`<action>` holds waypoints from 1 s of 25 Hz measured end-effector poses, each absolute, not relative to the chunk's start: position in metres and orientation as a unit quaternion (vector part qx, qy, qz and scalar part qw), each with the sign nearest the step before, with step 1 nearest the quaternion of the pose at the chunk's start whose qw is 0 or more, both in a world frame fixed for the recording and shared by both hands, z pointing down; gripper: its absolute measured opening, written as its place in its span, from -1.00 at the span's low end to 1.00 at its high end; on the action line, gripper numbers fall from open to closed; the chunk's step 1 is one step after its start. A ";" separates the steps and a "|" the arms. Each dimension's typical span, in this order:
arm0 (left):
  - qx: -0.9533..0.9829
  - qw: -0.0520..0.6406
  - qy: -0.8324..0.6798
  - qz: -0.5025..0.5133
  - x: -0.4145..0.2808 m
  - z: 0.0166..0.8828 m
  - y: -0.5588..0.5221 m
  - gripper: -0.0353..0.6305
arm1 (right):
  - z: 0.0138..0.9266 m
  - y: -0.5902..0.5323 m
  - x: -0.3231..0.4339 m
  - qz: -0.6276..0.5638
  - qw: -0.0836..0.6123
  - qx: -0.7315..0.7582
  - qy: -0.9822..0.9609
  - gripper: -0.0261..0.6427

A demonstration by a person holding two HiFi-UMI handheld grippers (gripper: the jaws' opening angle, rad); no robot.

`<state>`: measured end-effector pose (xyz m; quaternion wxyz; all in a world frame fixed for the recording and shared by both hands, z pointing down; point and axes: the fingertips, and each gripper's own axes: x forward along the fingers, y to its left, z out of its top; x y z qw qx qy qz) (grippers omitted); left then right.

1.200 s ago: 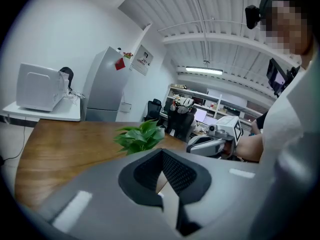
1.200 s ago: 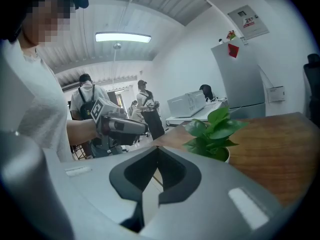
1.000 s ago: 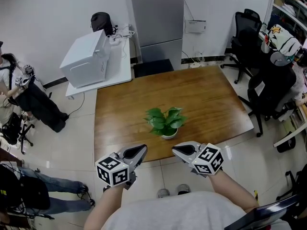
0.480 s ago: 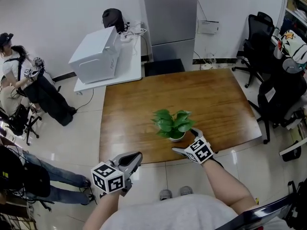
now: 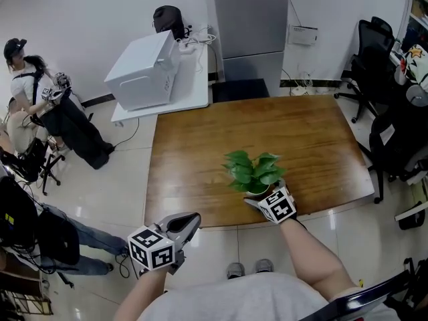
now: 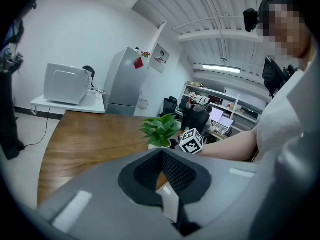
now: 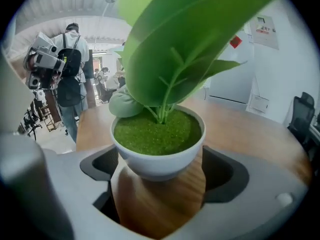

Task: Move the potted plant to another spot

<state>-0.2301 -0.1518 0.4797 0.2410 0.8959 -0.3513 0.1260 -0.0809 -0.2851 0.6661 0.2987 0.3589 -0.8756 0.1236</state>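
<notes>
The potted plant (image 5: 254,169), green leaves in a small white pot (image 7: 157,156), stands near the front edge of the wooden table (image 5: 200,146). My right gripper (image 5: 262,194) reaches the pot from the near side. Its jaws are closing with the pot between them, and a gap still shows on each side of the pot (image 7: 157,179). My left gripper (image 5: 190,219) hangs off the table's front left corner with its jaws together and nothing in them (image 6: 162,156). From there the plant (image 6: 160,129) and the right gripper's marker cube (image 6: 191,140) show ahead.
A white box-shaped appliance (image 5: 144,69) sits on a low white table behind the wooden one, beside a grey fridge (image 5: 251,19). Black office chairs (image 5: 394,132) crowd the right side. People (image 5: 40,105) stand and sit at the left.
My right gripper has gone forward and down from in front of the table to the pot, and its jaws now stand around it. The left gripper has slid back toward the lower left.
</notes>
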 end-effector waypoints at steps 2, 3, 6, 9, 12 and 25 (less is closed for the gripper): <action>0.896 0.240 -0.350 0.128 -0.230 0.479 -0.153 -0.97 | 0.670 -0.286 -0.082 0.123 0.299 0.360 -0.875 0.58; 0.896 0.240 -0.350 0.129 -0.230 0.479 -0.154 -0.97 | 0.673 -0.286 -0.083 0.123 0.299 0.361 -0.875 0.57; 0.896 0.239 -0.349 0.134 -0.232 0.479 -0.155 -0.97 | 0.676 -0.289 -0.084 0.123 0.294 0.369 -0.873 0.53; 0.896 0.237 -0.350 0.138 -0.234 0.481 -0.156 -0.97 | 0.676 -0.292 -0.084 0.121 0.291 0.373 -0.873 0.49; 0.895 0.237 -0.350 0.138 -0.235 0.483 -0.155 -0.97 | 0.677 -0.293 -0.085 0.119 0.292 0.370 -0.874 0.39; 0.896 0.241 -0.346 0.138 -0.223 0.480 -0.154 -0.97 | 0.670 -0.288 -0.069 0.124 0.284 0.378 -0.872 0.40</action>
